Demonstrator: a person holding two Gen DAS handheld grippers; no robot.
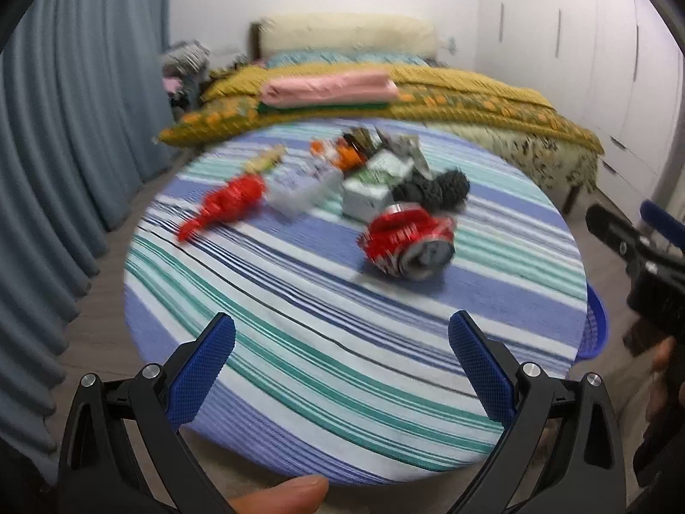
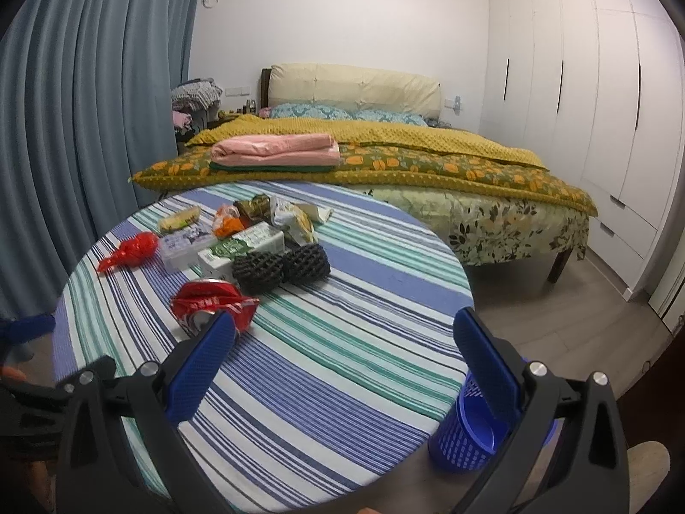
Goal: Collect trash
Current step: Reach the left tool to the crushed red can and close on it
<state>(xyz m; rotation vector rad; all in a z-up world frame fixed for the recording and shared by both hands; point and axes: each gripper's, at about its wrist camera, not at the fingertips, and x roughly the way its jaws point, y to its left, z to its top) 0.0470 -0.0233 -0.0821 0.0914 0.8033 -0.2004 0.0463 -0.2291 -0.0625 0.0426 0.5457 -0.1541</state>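
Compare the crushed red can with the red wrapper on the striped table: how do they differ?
The crushed can is rigid metal with a silver end showing; the red wrapper is thin, crinkled film. The crushed can lies near the table's front, closest to both open grippers; the red wrapper sits farther back, toward the curtain. The crushed can looks bulkier. Both are red, lying loose on the cloth.

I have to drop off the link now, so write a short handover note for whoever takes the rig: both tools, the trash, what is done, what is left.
Left tool: open, empty, hovering over the near edge of the round striped table.
Right tool: open, empty, also above the near edge.
Trash on the table: crushed red can nearest, black foam nets, white carton, clear plastic box, red wrapper, other wrappers behind.
Blue mesh bin stands on the floor at the table's right; contents hidden.
Done: nothing picked, as far as seen. Left: everything; starting with the can looks easiest.
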